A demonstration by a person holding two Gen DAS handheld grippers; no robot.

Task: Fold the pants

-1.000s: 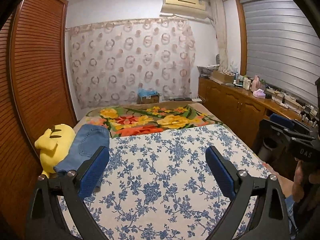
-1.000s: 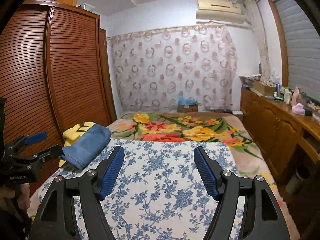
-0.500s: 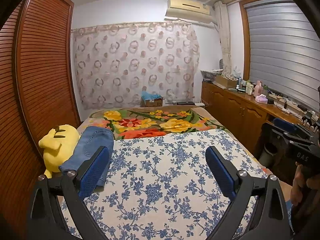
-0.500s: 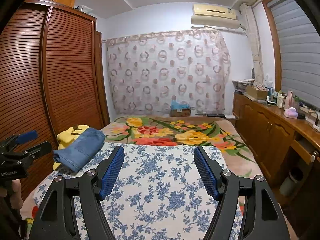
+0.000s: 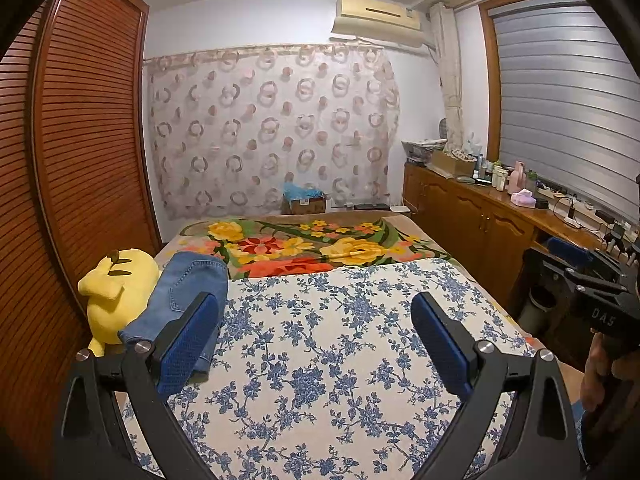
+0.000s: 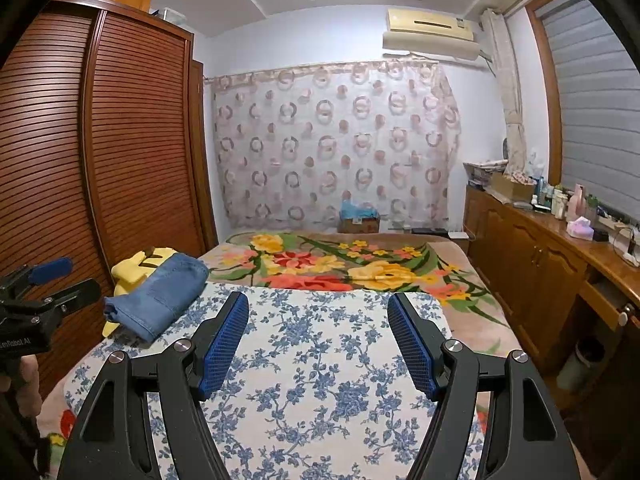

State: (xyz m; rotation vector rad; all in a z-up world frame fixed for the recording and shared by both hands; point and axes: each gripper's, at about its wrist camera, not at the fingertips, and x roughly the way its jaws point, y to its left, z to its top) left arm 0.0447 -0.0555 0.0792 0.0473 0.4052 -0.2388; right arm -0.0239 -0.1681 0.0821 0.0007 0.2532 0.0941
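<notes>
1. Pants (image 6: 158, 299) of blue denim lie folded at the left edge of the bed (image 6: 320, 380), partly on the blue-flowered sheet (image 5: 320, 360) and partly leaning on a yellow plush toy (image 5: 116, 292).
2. A flower blanket (image 6: 340, 264) covers the far half of the bed, beyond the sheet.
3. The left gripper (image 5: 316, 340) hangs above the sheet with its fingers spread wide and nothing between them; the pants are just behind its left finger (image 5: 188, 344), outside the gap.
4. The right gripper (image 6: 318, 340) also has its fingers spread and holds nothing; the pants lie to the left of it, well apart from its left finger (image 6: 224, 340).
</notes>
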